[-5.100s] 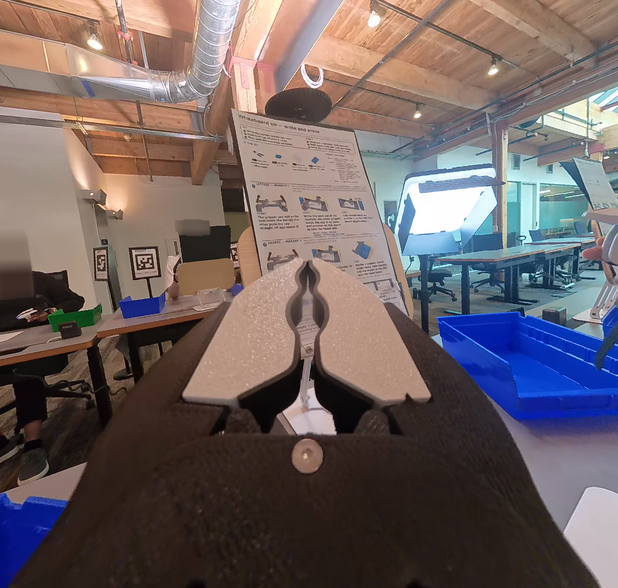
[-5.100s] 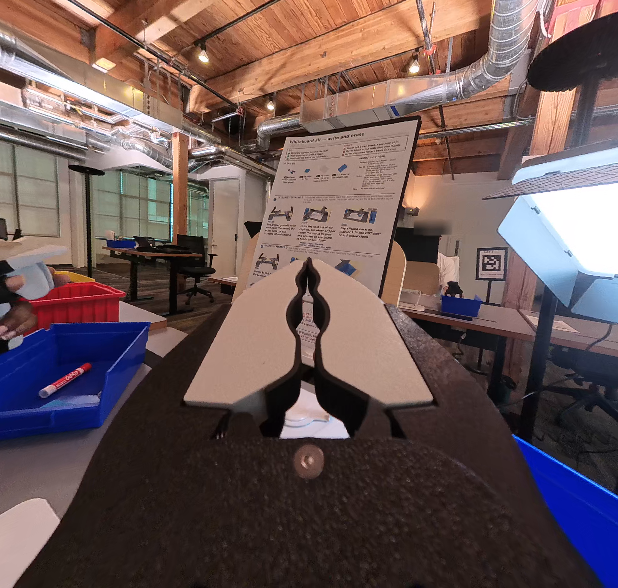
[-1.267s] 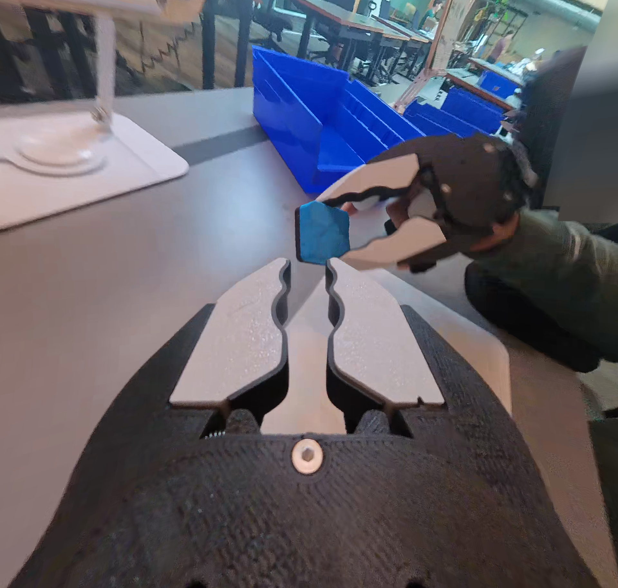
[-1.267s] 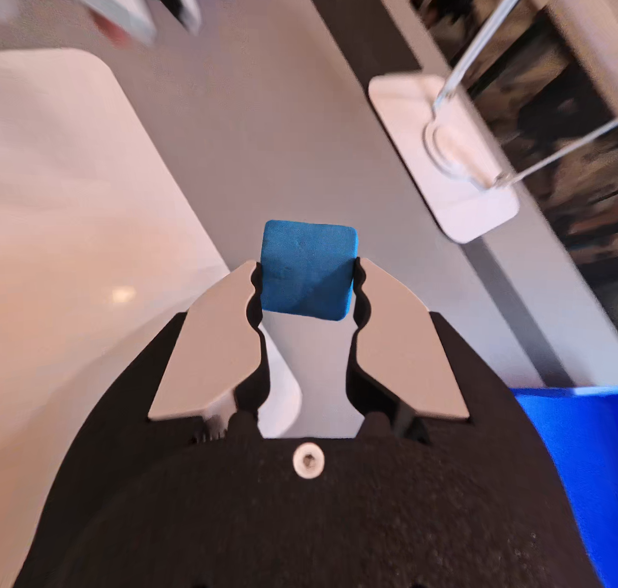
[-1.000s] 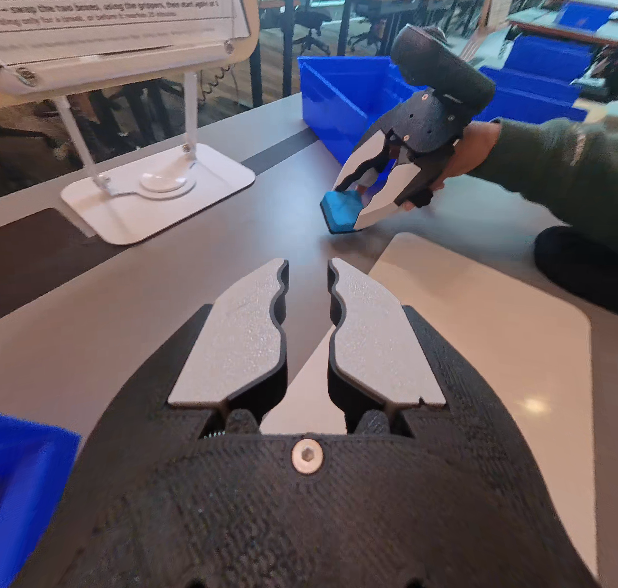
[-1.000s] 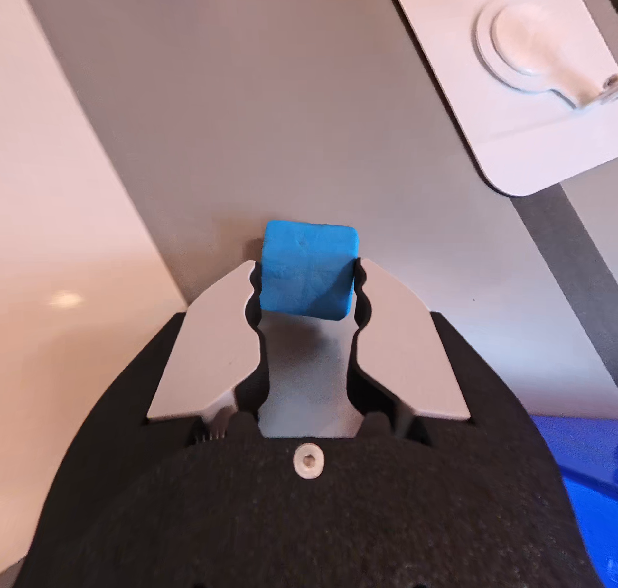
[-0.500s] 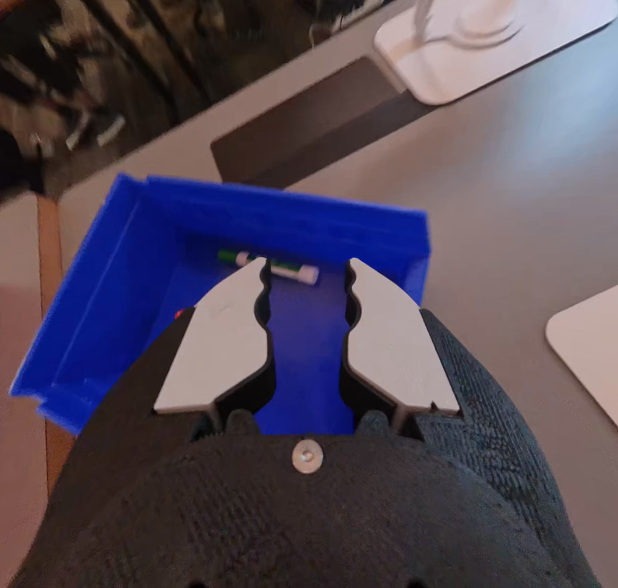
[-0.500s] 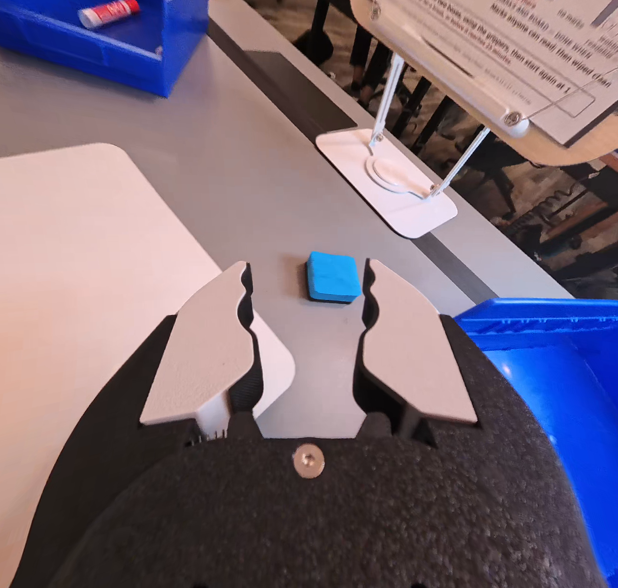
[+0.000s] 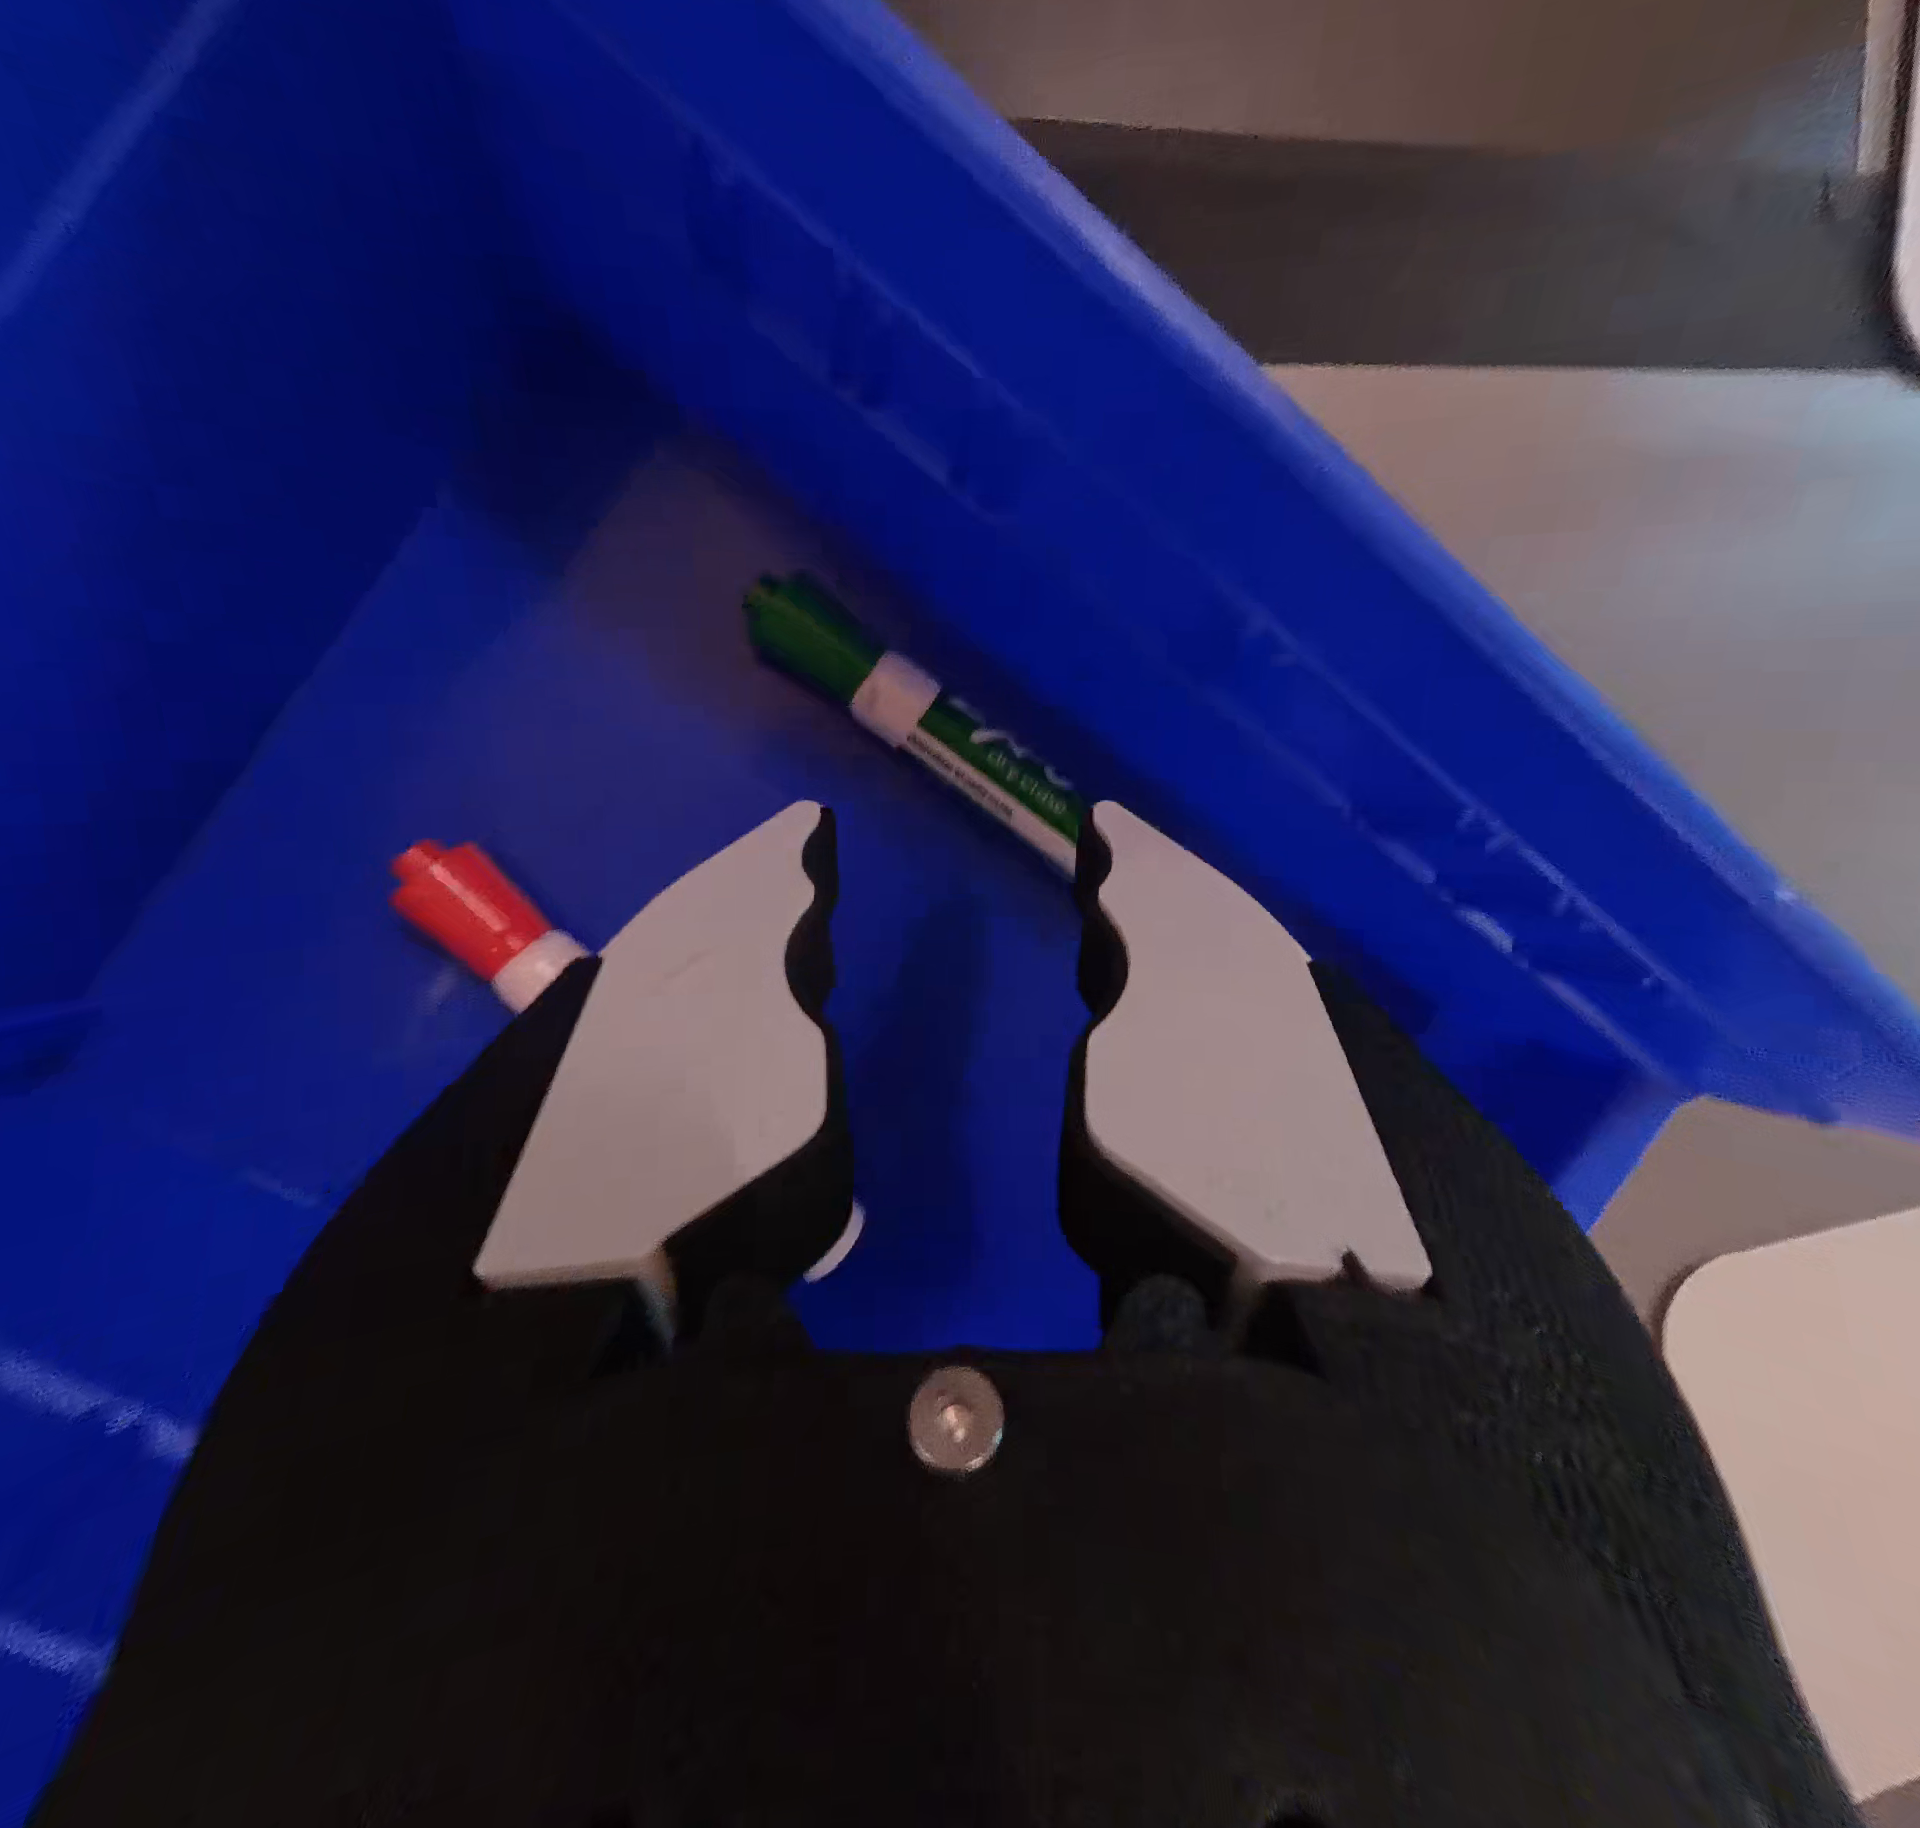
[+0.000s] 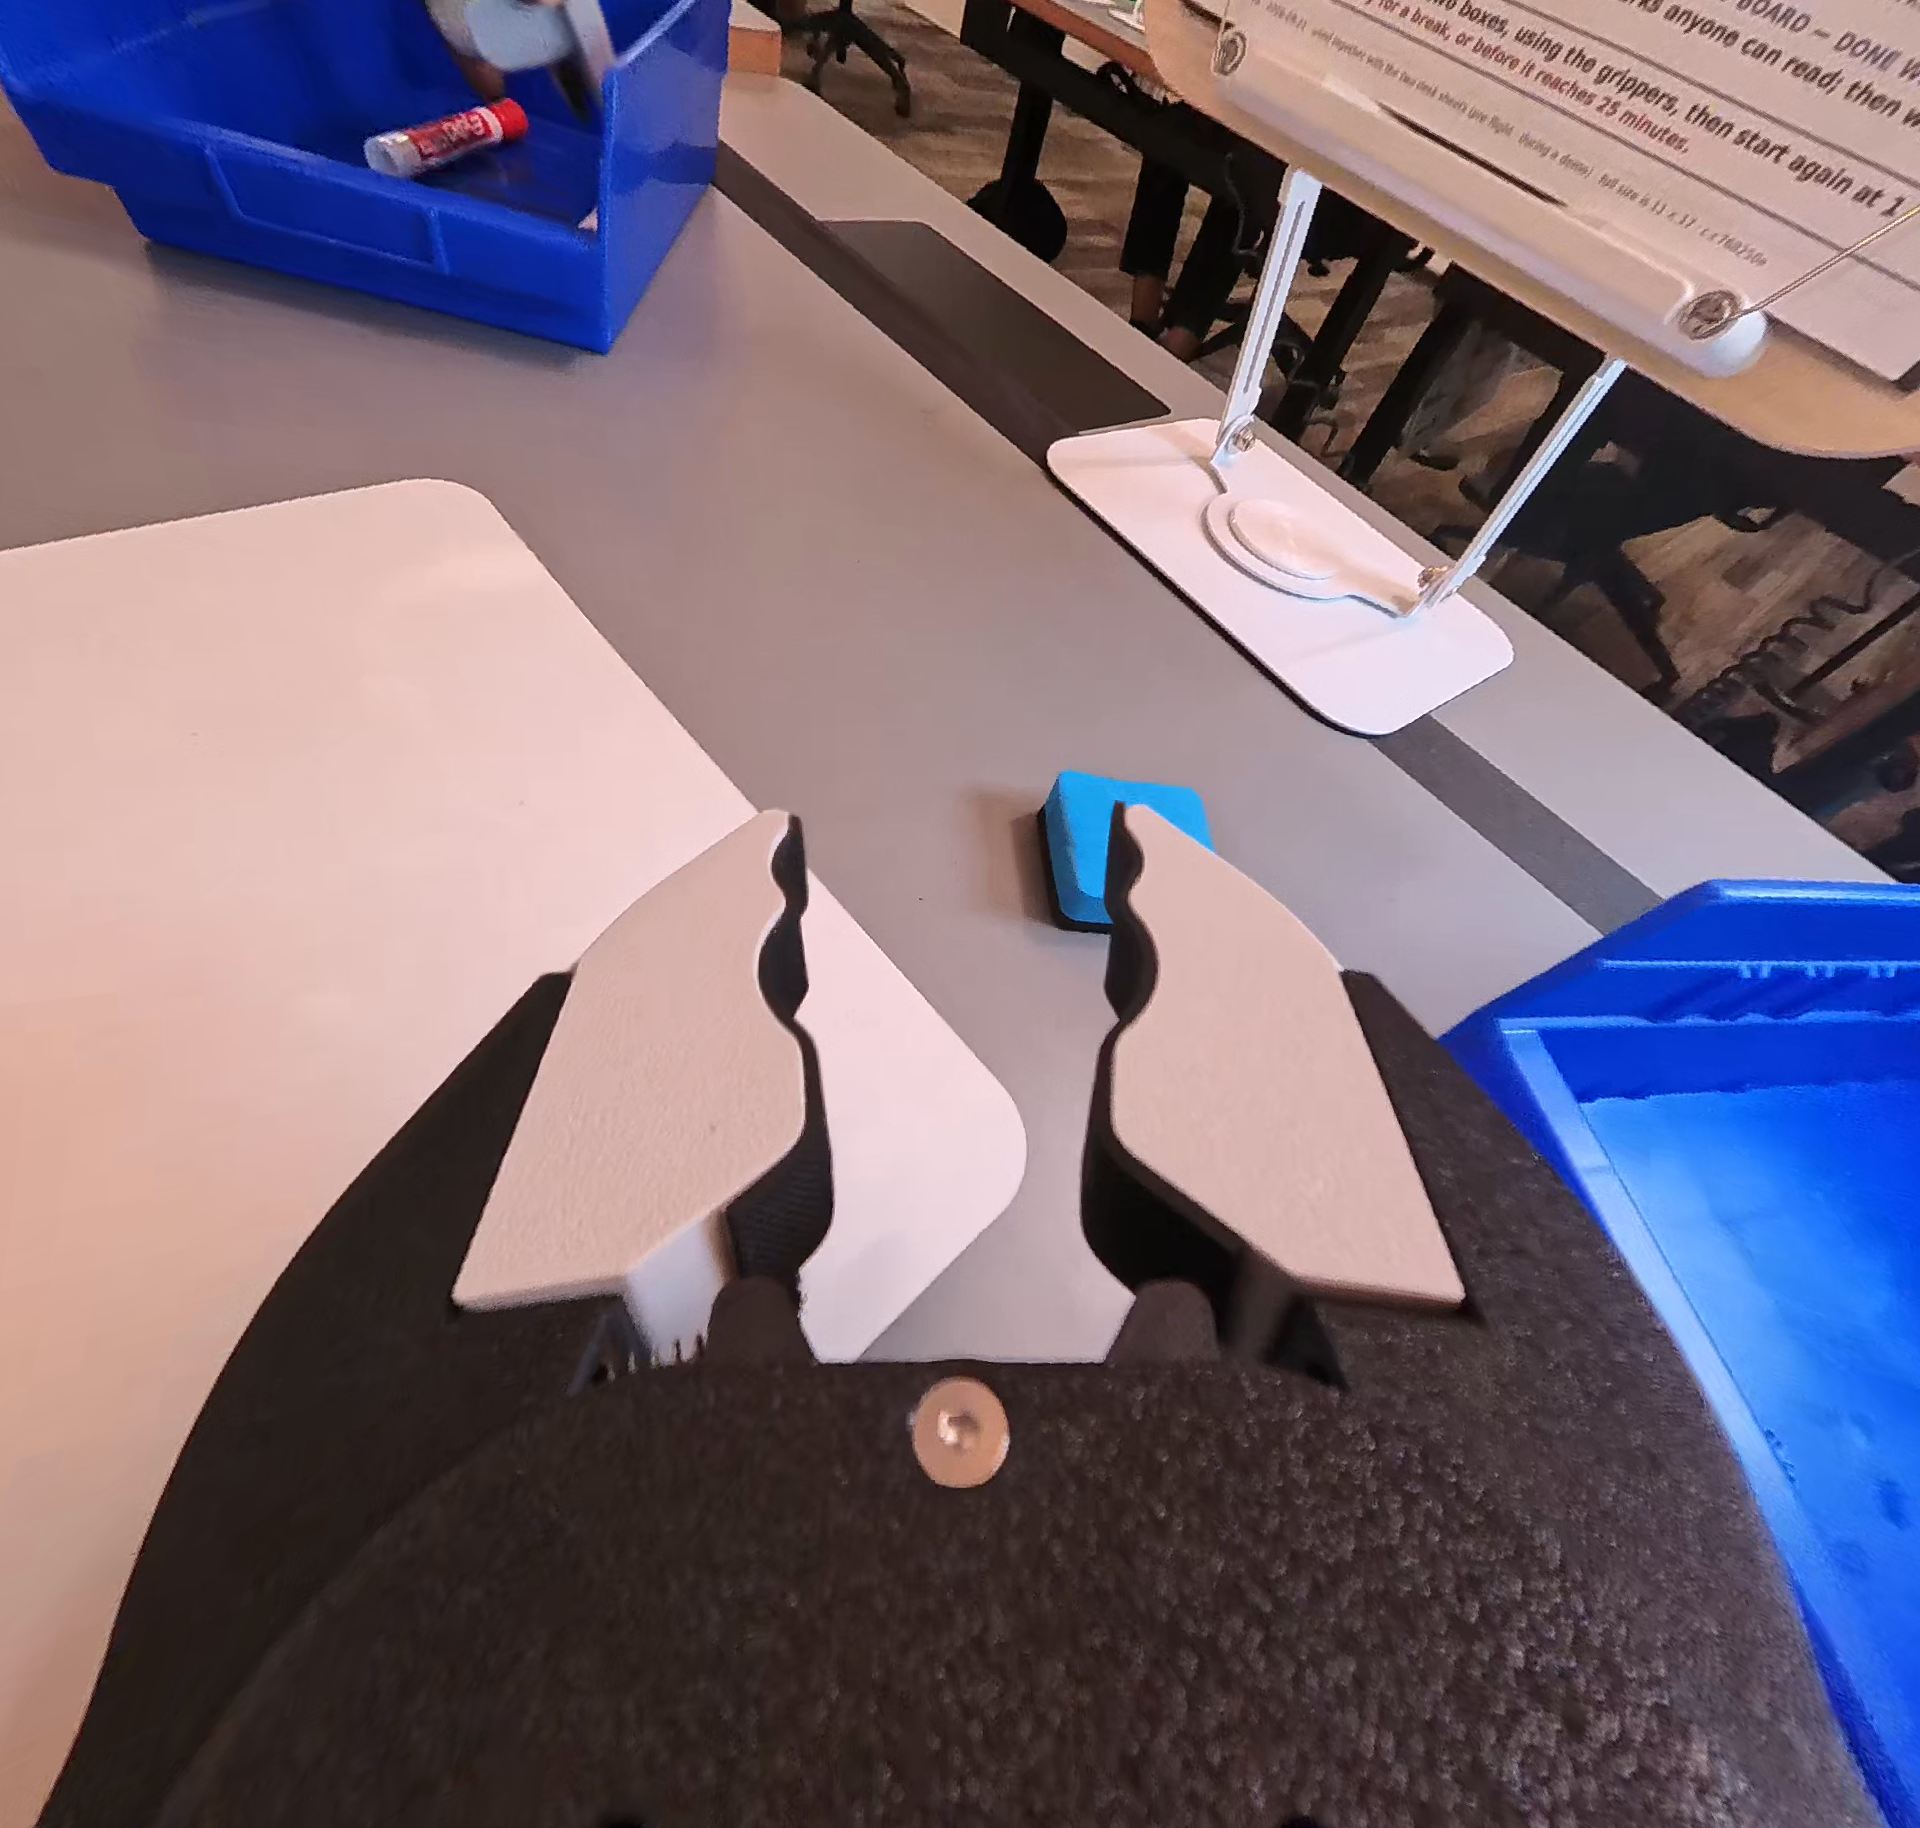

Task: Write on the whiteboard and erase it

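Left wrist view: the left gripper [image 9: 951, 848], jaws spread and empty, is lowered inside a blue bin [image 9: 1039, 428]. The bin holds a red-capped marker [image 9: 473, 921] at lower left, partly hidden by the left finger, and a green marker [image 9: 914, 729] along the far wall, just beyond the right fingertip.

Right wrist view: the right gripper [image 10: 951, 848], jaws released, is above the whiteboard [image 10: 312, 791] corner. The blue eraser [image 10: 1091, 843] lies on the grey table [image 10: 831, 490], just beside the board, partly behind the right fingertip. A second blue bin [image 10: 1714, 999] sits at right.
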`<state>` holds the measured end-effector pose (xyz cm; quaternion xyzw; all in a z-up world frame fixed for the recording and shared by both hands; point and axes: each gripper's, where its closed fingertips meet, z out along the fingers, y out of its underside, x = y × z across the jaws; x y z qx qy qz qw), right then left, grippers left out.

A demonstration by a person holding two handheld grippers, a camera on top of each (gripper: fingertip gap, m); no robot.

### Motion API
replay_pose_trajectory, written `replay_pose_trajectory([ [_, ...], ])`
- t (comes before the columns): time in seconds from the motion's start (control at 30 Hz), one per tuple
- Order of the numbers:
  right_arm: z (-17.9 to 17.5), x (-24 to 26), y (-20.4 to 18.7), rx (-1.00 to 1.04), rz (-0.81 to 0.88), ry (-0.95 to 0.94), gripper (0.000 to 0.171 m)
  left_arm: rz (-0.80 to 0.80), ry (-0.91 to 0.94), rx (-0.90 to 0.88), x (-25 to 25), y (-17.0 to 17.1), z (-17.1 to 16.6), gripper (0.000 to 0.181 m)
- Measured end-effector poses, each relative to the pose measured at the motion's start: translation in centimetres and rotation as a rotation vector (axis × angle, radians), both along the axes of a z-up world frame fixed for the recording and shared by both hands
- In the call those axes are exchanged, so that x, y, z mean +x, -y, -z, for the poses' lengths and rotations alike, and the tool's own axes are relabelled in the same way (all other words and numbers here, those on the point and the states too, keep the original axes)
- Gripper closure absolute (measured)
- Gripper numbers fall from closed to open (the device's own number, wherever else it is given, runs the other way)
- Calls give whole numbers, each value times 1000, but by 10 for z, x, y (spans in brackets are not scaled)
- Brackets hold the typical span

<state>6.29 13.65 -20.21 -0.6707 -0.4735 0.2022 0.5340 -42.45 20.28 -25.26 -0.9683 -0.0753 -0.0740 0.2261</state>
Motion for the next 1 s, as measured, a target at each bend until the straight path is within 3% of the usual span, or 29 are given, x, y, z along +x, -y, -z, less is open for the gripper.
replay_pose_trajectory([
  [0.13,4,1,3,13,-4,20,117,-80,71,-22,8,-14,24,143],
  [0.3,0,3,5,31,-3,8,120,-38,-105,-71,1,-8,34,158],
  [0.37,-4,4,5,45,0,-6,121,-25,-188,-4,-10,-8,16,161],
  [0.47,-10,4,7,62,2,-34,123,-3,-162,269,-4,-10,-44,161],
  [0.57,-19,-3,7,75,6,-83,123,117,-20,636,55,2,-127,162],
  [0.63,-31,-15,12,83,-3,-130,122,277,173,888,127,27,-179,162],
  [0.7,-45,-33,24,107,-30,-168,122,389,386,1057,197,58,-210,162],
  [0.87,-78,-89,71,177,-135,-226,120,549,846,1195,339,121,-216,163],
  [1.0,-90,-112,87,203,-133,-239,121,575,995,1186,389,139,-197,162],
])
